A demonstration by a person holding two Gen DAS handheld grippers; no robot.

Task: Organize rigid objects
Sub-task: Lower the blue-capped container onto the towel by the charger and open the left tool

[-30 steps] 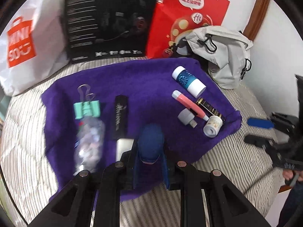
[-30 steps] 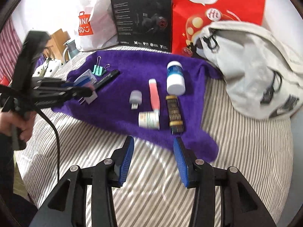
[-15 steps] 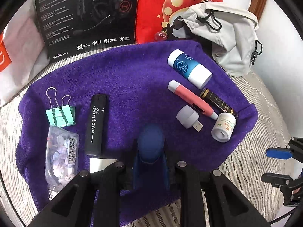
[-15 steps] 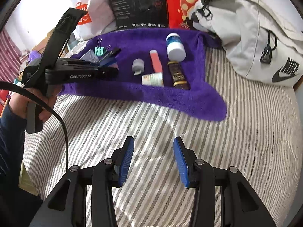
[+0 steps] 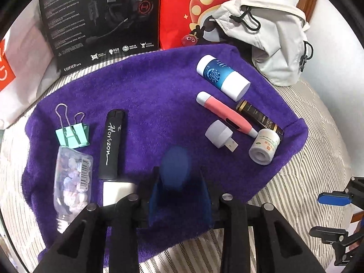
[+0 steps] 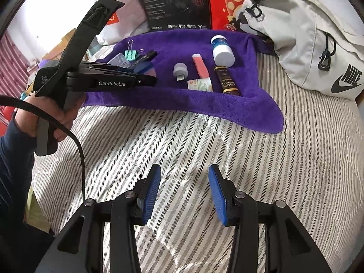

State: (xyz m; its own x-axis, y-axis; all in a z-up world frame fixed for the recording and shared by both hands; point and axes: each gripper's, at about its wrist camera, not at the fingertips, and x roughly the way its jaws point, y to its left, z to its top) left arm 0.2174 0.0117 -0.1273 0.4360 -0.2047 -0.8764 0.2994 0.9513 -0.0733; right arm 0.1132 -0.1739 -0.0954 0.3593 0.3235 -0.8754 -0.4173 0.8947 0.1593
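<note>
My left gripper (image 5: 178, 177) is shut on a dark blue oval object (image 5: 175, 166), held over the near edge of a purple towel (image 5: 154, 91). On the towel's left lie a teal binder clip (image 5: 72, 134), a clear bottle of small pieces (image 5: 72, 177) and a black Horizon stick (image 5: 111, 143). On its right lie a blue-and-white bottle (image 5: 223, 77), a pink pen-shaped item (image 5: 225, 113), a grey USB plug (image 5: 219, 134), a dark tube (image 5: 259, 118) and a small white jar (image 5: 264, 146). My right gripper (image 6: 184, 182) is open over the striped bedding, holding nothing.
Behind the towel stand a black headset box (image 5: 100, 16), a red bag (image 5: 204, 6) and a white shopping bag (image 5: 20, 63). A grey Nike backpack (image 6: 307, 41) lies at the back right. Striped bedding (image 6: 204, 141) stretches between my right gripper and the towel.
My left gripper has moved forward over the towel, still holding the blue object. My right gripper has pulled back from the towel, which now lies farther off.
</note>
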